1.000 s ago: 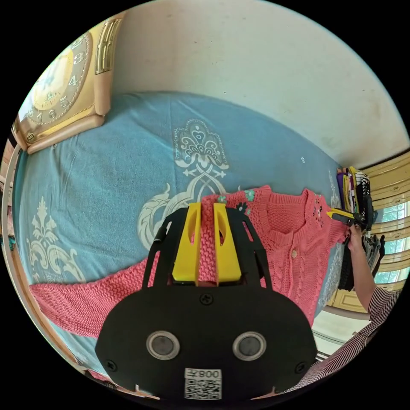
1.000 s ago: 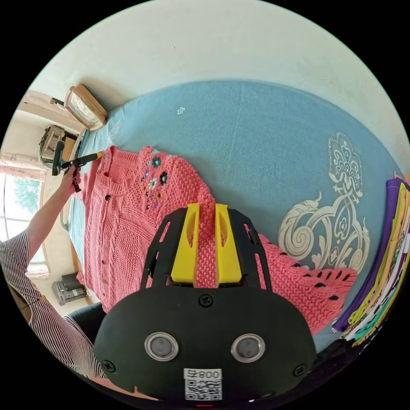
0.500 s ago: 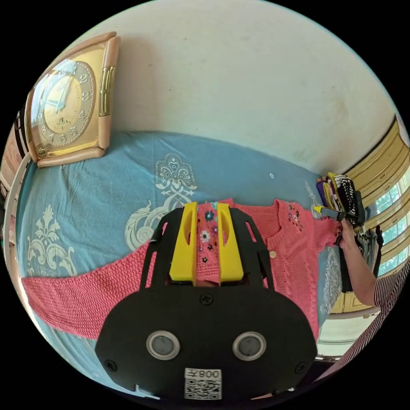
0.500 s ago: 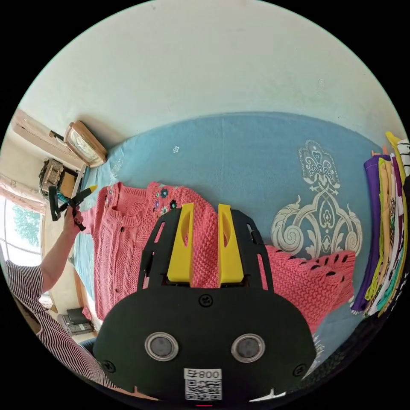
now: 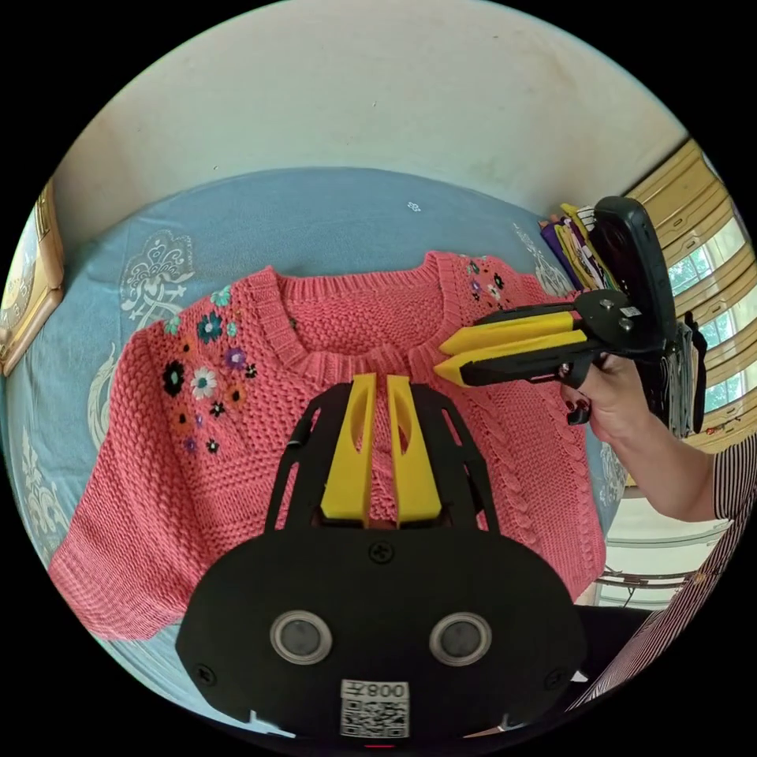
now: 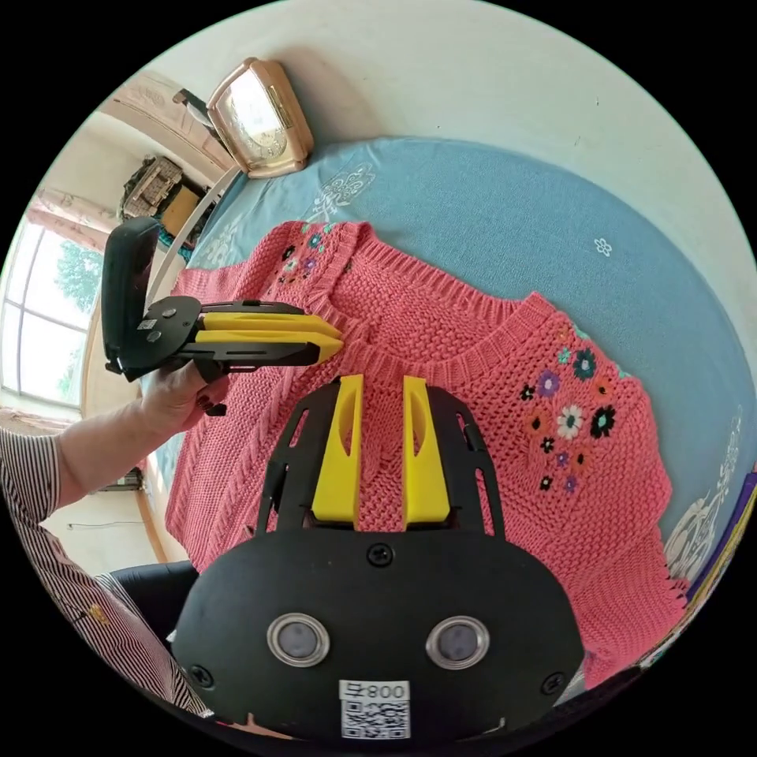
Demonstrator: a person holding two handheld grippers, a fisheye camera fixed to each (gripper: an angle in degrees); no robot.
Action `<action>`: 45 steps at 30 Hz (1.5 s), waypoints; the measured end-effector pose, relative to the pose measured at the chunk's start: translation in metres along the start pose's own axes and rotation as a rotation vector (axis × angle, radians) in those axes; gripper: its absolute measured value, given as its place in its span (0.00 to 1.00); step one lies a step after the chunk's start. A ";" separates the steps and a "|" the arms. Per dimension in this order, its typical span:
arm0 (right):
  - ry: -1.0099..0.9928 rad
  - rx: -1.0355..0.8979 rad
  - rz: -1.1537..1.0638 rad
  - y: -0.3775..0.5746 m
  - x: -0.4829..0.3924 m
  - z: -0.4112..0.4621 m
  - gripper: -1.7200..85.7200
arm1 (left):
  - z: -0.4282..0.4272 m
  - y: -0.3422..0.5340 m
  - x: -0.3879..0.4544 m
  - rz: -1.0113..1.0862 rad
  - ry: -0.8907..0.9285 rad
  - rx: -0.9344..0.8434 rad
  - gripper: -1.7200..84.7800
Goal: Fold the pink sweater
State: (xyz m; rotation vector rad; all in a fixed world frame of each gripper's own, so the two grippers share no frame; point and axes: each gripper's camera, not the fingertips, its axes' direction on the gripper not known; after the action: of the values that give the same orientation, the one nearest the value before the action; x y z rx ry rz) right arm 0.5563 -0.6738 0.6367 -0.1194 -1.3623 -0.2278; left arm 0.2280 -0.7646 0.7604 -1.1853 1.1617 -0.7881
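The pink knitted sweater (image 5: 236, 441) (image 6: 489, 410) lies flat, front up, on the blue bed cover (image 5: 315, 213) (image 6: 489, 205), with embroidered flowers on both shoulders. Both grippers hover over its middle, just below the neckline, tips close together. My left gripper (image 5: 377, 380) (image 6: 341, 337) has its yellow jaws nearly together, tips at the ribbed collar; no cloth is visibly lifted. My right gripper (image 6: 377, 380) (image 5: 441, 359) stands a little open, its jaws forming a narrow V above the knit. A hand (image 5: 615, 402) (image 6: 173, 394) holds each gripper.
A big clock (image 6: 256, 118) (image 5: 24, 292) leans on the wall at one end of the bed. A stack of folded clothes (image 5: 579, 252) (image 6: 729, 544) sits at the other end. Windows (image 5: 702, 268) (image 6: 47, 315) lie beyond. A striped sleeve (image 6: 47, 505) is nearby.
Both grippers have come in from the sweater's outer sides to its middle, and now sit tip to tip by the neckline. The left jaws have narrowed since half a second ago.
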 end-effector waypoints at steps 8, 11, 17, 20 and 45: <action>-0.214 0.207 0.045 0.032 0.026 -0.033 0.04 | -0.015 0.006 -0.005 -0.031 0.156 0.128 0.04; -0.370 0.339 0.039 0.053 0.043 -0.054 0.04 | -0.003 0.001 -0.007 -0.028 0.161 0.118 0.04; -0.395 0.251 0.060 0.043 0.046 -0.022 0.04 | 0.026 0.001 -0.013 -0.085 0.207 0.079 0.04; -0.303 0.125 0.084 0.030 0.037 0.012 0.04 | 0.016 0.011 -0.016 -0.142 0.170 0.144 0.03; 0.221 0.171 0.154 0.067 0.041 0.004 0.02 | 0.075 0.001 -0.006 -0.282 -0.116 0.135 0.02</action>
State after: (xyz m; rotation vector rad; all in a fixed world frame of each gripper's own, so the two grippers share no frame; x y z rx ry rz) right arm 0.5754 -0.6118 0.6808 -0.0535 -1.1407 0.0060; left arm 0.2978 -0.7377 0.7588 -1.2794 0.8434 -0.9804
